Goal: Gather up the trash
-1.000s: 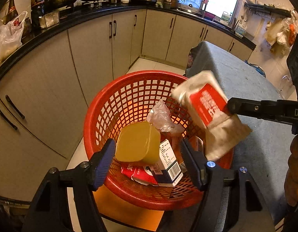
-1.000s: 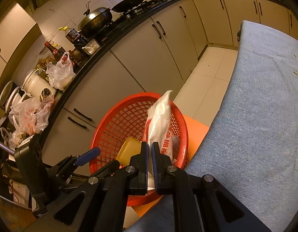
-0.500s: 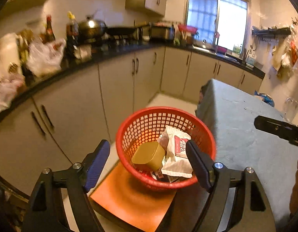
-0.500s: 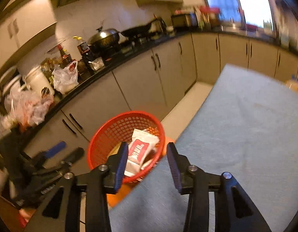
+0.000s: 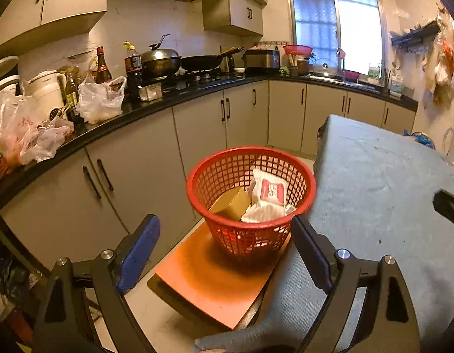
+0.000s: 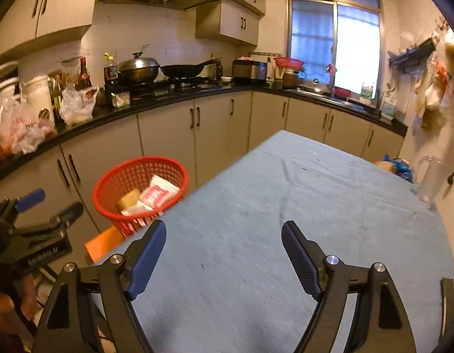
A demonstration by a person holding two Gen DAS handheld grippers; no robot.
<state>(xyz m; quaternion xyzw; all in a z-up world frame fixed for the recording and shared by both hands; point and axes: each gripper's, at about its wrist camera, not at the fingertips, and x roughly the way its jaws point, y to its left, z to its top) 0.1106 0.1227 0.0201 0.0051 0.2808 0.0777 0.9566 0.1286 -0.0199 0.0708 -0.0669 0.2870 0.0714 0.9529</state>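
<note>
A red mesh basket (image 5: 297, 185) stands on an orange stool (image 5: 215, 282) beside the grey-clothed table (image 5: 374, 191). It holds a white and red packet (image 5: 269, 189), a tan box (image 5: 231, 204) and other wrappers. My left gripper (image 5: 224, 247) is open and empty, held back from the basket. My right gripper (image 6: 224, 253) is open and empty above the table cloth (image 6: 285, 206). The basket shows in the right wrist view (image 6: 109, 182) at the left, with the left gripper (image 6: 47, 206) beside it.
Grey cabinets (image 5: 138, 164) under a black counter (image 5: 168, 97) run along the left and back, crowded with bags, bottles and pans. A window (image 5: 335, 26) is at the back. Bags hang on the right wall (image 6: 432, 94).
My right gripper opened and let the white and red packet fall into the basket. Both grippers have drawn back and up from the basket; the right one now faces the table.
</note>
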